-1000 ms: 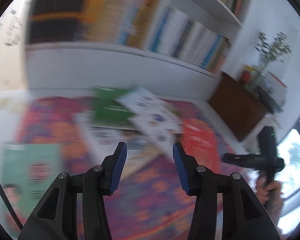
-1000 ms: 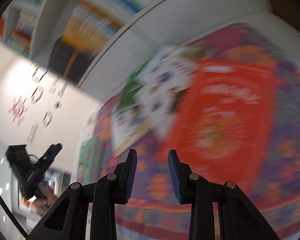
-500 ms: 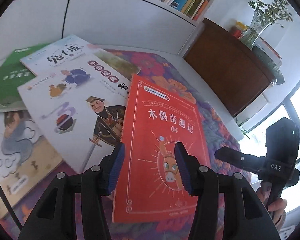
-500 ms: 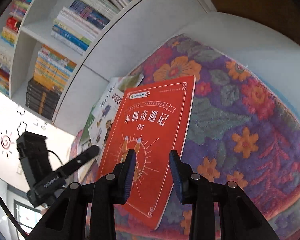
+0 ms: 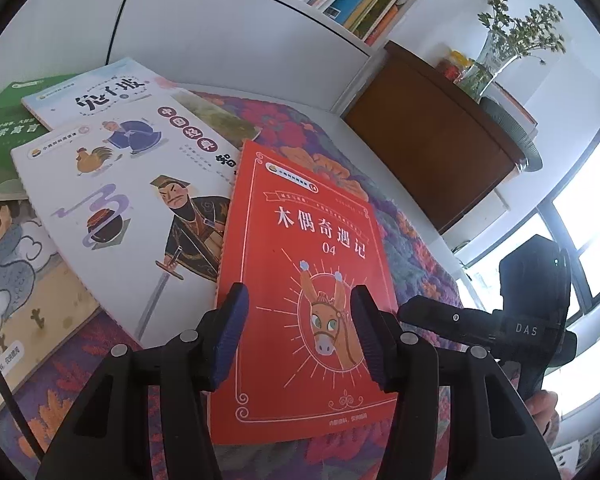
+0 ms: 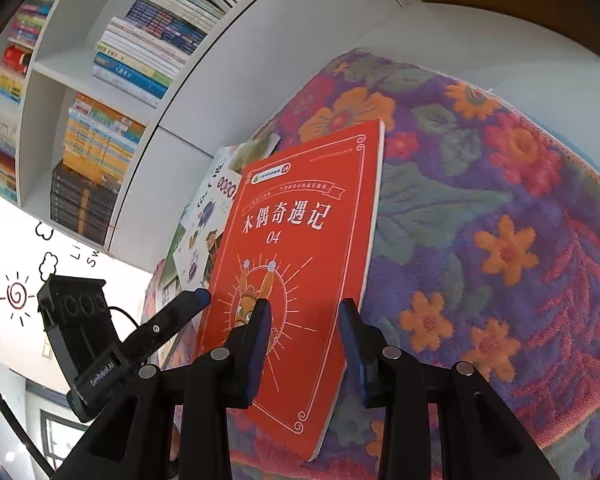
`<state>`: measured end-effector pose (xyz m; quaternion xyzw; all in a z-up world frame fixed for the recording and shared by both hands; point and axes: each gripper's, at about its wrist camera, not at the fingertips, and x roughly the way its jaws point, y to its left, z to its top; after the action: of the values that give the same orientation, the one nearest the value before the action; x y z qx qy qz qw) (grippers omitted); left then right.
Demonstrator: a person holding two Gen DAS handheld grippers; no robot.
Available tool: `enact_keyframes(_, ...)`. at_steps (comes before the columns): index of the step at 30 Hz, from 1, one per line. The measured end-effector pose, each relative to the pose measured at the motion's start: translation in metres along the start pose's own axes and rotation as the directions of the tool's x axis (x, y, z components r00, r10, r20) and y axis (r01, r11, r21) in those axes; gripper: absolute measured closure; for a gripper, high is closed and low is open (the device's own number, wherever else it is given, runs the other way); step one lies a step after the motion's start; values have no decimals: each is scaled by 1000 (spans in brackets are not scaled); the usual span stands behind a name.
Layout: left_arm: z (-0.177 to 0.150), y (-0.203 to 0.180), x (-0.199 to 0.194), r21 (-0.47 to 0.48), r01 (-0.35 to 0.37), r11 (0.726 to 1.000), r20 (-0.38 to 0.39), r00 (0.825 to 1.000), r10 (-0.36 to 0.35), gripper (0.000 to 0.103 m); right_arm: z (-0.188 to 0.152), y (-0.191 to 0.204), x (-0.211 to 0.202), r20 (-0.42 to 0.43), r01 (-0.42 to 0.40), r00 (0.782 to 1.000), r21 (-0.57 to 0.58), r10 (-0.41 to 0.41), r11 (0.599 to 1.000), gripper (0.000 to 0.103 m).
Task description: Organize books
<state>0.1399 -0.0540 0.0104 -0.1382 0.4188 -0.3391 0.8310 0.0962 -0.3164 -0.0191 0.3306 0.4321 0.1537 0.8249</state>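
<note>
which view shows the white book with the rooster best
The left wrist view: the white rooster book lies with nearly its whole cover showing, tucked under the red book. In the right wrist view only a narrow foreshortened strip shows beyond the red book.

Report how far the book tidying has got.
Done: nothing from this pile; the shelf books look filed. In hand: both tongs, left and right, hang open over the red book, gripping nothing; the left jaws have just been opening. Left: the red book, white illustrated book, green book and others lie loosely overlapped on the floral cloth.
</note>
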Motion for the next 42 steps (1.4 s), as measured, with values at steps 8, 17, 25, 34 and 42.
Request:
enact_keyframes(8, 3, 5, 1, -44, 28, 999, -36, 999, -30, 54, 2, -2, -2, -18, 50, 999, 2, -50, 999, 53)
enact_keyframes(17, 0, -9, 7, -58, 13, 998, -144, 989, -21, 61, 0, -3, 2, 5, -8, 1000, -13, 8, 1000, 51)
enact_keyframes(25, -2, -28, 2, 137, -256, 957, -38, 964, 263, 59, 0, -2, 2, 2, -6, 1000, -8, 6, 1000, 51)
enact_keyframes(34, -4, -26, 10, 198, -335, 921, -32, 937, 348, 55, 0, -3, 2, -12, -13, 1000, 3, 13, 1000, 51)
enact_keyframes(42, -8, -32, 10, 217, -330, 919, -59, 935, 350, 54, -2, 1, 1, -15, 3, 1000, -34, -3, 999, 47)
